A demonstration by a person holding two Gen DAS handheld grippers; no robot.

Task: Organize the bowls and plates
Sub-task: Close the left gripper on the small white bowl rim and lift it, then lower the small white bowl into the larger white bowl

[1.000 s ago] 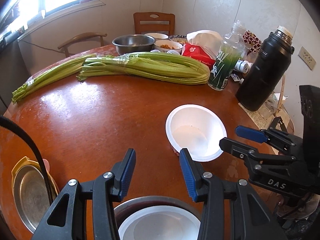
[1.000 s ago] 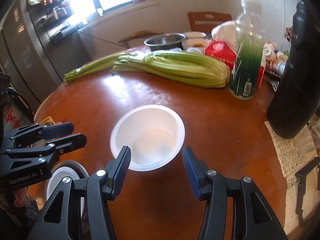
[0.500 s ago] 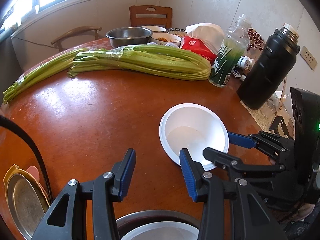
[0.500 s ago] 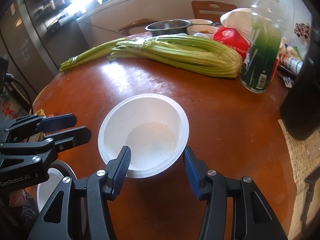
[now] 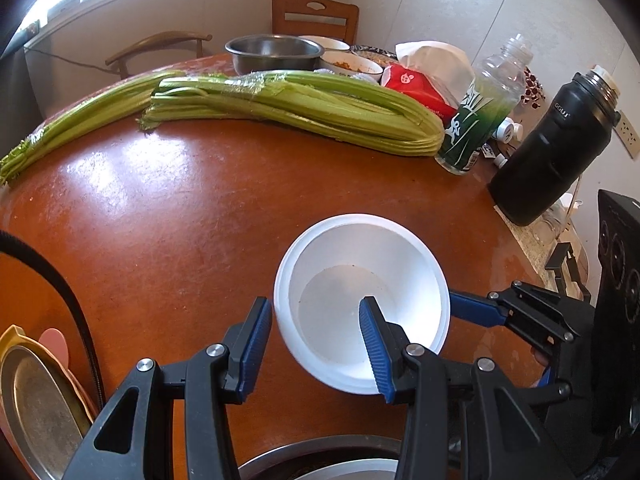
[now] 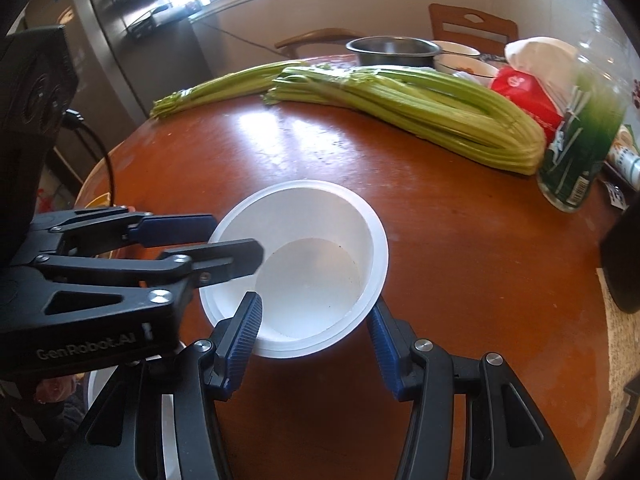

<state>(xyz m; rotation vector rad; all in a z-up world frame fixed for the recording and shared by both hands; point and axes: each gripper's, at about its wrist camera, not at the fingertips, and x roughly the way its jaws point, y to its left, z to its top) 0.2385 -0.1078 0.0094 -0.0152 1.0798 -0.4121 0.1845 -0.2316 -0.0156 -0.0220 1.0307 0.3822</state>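
Note:
A white bowl (image 5: 360, 280) (image 6: 308, 264) sits on the round brown table (image 5: 160, 220). My left gripper (image 5: 316, 344) is open and straddles the bowl's left rim, one finger inside and one outside. My right gripper (image 6: 312, 332) is open, its fingers on either side of the bowl's near edge. In the left wrist view the right gripper's fingers (image 5: 476, 312) reach the bowl from the right. A steel bowl holding a white bowl (image 5: 328, 464) lies below my left gripper. A steel plate on coloured plates (image 5: 36, 404) sits at the lower left.
Two bundles of celery (image 5: 288, 108) lie across the far table. A green bottle (image 5: 476, 120), a black flask (image 5: 556, 148), a red tissue pack (image 5: 420, 88), a steel basin (image 5: 272, 52) and food bowls stand behind. Chairs stand at the far side.
Both grippers have moved in on the white bowl. The left gripper's right finger is now inside the bowl, and the right gripper now straddles its near edge.

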